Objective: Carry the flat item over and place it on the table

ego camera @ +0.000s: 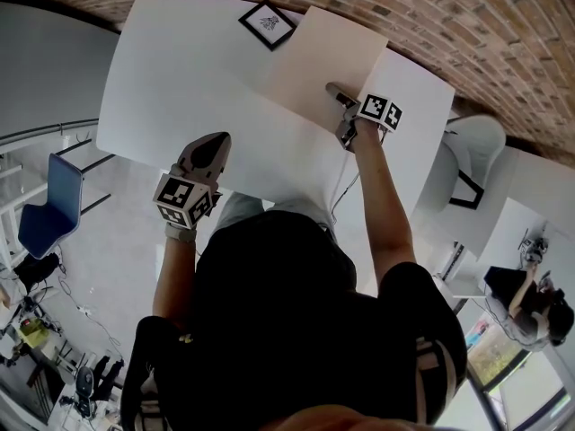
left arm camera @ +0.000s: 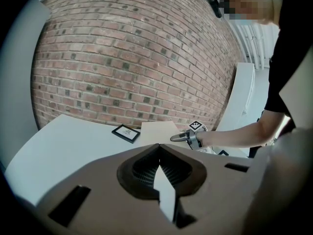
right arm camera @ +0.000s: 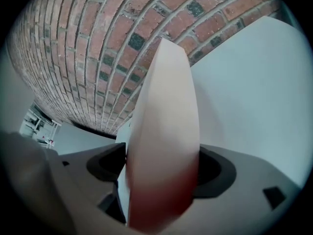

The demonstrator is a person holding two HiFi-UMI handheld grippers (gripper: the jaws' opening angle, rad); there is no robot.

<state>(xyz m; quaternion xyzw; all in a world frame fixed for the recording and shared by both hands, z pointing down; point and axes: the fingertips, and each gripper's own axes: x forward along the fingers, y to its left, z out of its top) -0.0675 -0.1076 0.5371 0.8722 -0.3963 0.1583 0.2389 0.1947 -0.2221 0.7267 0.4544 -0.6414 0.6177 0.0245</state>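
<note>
A white table (ego camera: 171,79) stands against a brick wall (ego camera: 467,16), and the person in a black shirt leans over its near side with a gripper in each hand. The flat item, a pale beige board (ego camera: 328,52), rests on the far right part of the table, close to the wall, with one corner just beside a small black picture frame (ego camera: 267,23) that lies flat on the tabletop. The right gripper (ego camera: 341,108) is at the board's near edge, at the end of an outstretched bare arm. In the right gripper view its jaws stand wide apart, and the board's edge runs up between them, filling much of the gap. The pads do not seem to press on it, so the board lies loose between the jaws rather than clamped. Whether that edge is flat on the table or a little raised cannot be told. The left gripper (ego camera: 214,144) hovers over the near left part of the table, well apart from the board and the frame. In the left gripper view its jaws are closed, with the tips meeting and nothing between them. That view looks across the tabletop to the frame, the board and the other gripper. A blue chair (ego camera: 49,209) stands on the grey floor to the left of the table.
</note>
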